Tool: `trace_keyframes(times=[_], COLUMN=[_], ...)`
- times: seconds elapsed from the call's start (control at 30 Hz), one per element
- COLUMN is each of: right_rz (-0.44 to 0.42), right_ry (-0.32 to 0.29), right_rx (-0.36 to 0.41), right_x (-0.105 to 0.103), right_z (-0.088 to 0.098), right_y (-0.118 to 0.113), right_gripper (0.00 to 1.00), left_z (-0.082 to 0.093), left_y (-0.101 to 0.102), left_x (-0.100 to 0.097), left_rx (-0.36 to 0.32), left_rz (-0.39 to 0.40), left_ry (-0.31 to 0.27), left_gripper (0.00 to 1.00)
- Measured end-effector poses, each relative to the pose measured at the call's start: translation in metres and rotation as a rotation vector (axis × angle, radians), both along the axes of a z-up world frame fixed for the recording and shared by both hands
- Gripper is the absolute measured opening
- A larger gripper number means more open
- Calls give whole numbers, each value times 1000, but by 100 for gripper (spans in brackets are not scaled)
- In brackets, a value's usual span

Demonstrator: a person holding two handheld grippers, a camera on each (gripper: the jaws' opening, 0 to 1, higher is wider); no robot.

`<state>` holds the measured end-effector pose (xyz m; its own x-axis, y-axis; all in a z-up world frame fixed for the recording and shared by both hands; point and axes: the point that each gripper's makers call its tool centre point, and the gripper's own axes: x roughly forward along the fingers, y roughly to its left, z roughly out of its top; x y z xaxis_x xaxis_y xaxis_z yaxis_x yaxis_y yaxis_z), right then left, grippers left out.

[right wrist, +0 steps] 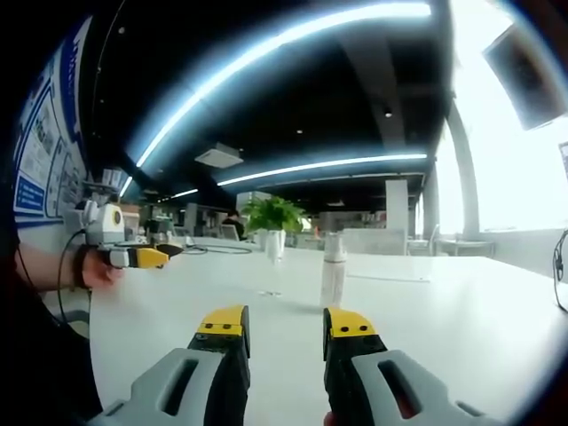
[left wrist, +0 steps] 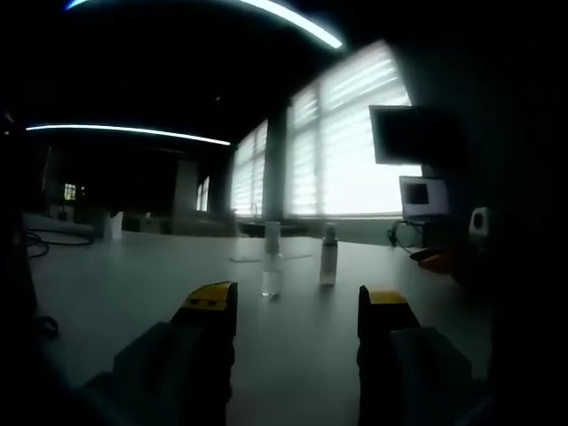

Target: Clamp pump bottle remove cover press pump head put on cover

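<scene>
A small pump bottle point(left wrist: 329, 257) stands upright on the white table point(left wrist: 133, 293), a short way ahead of my left gripper point(left wrist: 297, 306). That gripper is open with nothing between its yellow-tipped jaws. To the bottle's left stands a clear, tall cover-like piece point(left wrist: 272, 262). In the right gripper view the same bottle point(right wrist: 334, 271) stands just beyond my right gripper point(right wrist: 286, 324), which is open and empty. The clear piece point(right wrist: 272, 262) is to the bottle's left. My left gripper point(right wrist: 146, 257) comes in from the left edge, held by a hand point(right wrist: 93, 269).
Bright blinds and a monitor point(left wrist: 424, 195) stand at the table's far right, with cables point(left wrist: 404, 235) nearby. A potted plant point(right wrist: 273, 215) and office desks lie behind the bottle. The white tabletop point(right wrist: 444, 311) stretches wide around both items.
</scene>
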<state>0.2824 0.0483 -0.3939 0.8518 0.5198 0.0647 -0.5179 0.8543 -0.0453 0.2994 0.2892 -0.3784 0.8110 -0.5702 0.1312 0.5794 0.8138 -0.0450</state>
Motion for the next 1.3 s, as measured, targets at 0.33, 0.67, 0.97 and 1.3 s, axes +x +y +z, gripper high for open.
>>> trace_keyframes(times=[0.33, 0.67, 0.97, 1.3], right_rz=[-1, 4, 4, 5], right_ry=[2, 1, -1, 2], right_rx=[-5, 5, 8, 2], right_x=[0, 0, 0, 0], right_z=[-1, 1, 1, 0], right_y=[0, 0, -1, 0], right_gripper=[28, 28, 28, 28], left_z=[-3, -1, 3, 4], left_y=[2, -8, -17, -35], left_x=[8, 22, 46, 73], left_rx=[-25, -37, -40, -13], left_rz=[11, 22, 27, 24], left_ry=[57, 73, 69, 67], left_gripper=[44, 43, 43, 43])
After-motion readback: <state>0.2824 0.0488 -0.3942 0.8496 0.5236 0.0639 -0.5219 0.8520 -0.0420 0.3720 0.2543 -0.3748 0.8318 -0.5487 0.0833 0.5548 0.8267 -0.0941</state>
